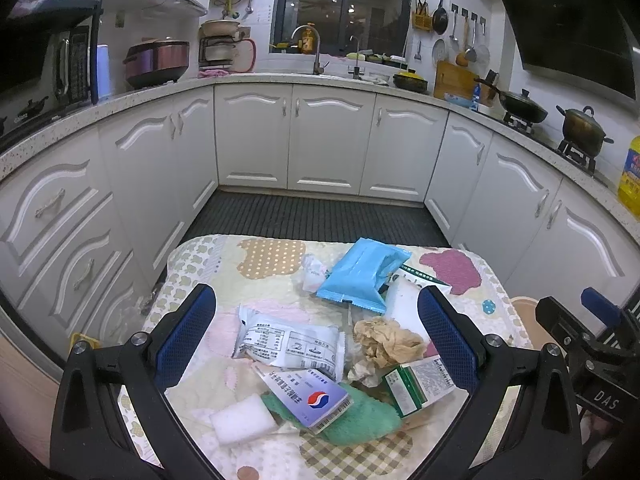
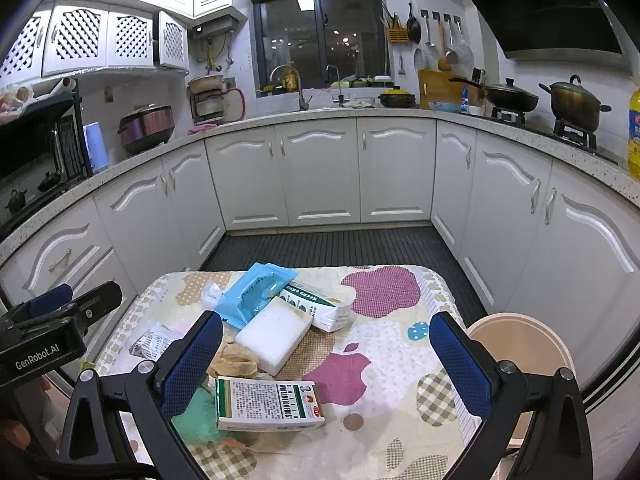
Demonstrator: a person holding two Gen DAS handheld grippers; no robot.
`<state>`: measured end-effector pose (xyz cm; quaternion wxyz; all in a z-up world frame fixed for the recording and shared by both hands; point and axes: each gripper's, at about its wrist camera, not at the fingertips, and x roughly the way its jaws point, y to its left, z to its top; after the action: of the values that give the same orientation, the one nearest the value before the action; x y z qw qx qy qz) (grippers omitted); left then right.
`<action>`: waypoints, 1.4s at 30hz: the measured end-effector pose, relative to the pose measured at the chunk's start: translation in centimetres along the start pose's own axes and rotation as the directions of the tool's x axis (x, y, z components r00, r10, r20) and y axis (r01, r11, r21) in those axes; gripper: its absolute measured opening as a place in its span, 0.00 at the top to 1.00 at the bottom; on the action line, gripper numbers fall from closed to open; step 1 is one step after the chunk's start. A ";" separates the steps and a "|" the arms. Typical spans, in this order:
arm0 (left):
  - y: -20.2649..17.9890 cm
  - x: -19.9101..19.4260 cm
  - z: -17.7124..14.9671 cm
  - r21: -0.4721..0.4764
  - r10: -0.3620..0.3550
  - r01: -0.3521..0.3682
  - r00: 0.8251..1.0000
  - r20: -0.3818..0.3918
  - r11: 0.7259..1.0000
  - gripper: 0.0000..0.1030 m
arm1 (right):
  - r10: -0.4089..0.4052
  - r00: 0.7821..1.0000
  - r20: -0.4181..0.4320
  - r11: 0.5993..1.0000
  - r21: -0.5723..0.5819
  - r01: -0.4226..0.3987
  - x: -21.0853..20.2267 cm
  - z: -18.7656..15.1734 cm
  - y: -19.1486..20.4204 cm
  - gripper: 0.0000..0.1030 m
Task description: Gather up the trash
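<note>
Soft patchwork cloth (image 1: 276, 258) covers bench; shiny blue plastic wrapper (image 1: 362, 274); crumpled brown paper (image 1: 386, 340); white foam block (image 2: 276, 334).

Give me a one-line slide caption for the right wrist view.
Open right gripper hovers over a patterned table strewn with trash, green-striped box nearest, beige bin at right.

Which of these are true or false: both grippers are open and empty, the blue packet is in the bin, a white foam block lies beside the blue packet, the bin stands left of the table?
1. Both the left gripper and the right gripper are open and empty. True.
2. The blue packet is in the bin. False: it lies on the table.
3. A white foam block lies beside the blue packet. True.
4. The bin stands left of the table. False: it stands at the table's right edge.
</note>
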<state>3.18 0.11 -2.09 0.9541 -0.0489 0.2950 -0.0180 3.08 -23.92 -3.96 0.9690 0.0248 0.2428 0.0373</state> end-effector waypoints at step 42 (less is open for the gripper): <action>9.8 9.6 -2.6 -0.244 -0.178 0.092 0.917 -0.357 0.965 0.02 | 0.260 0.923 -0.284 0.962 0.163 -0.220 10.7 -1.9 -1.7 0.07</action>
<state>9.74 8.99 -10.62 0.8648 -0.1713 0.4681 -0.0600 11.67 -24.64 -10.72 0.9048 0.1105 0.3854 0.1436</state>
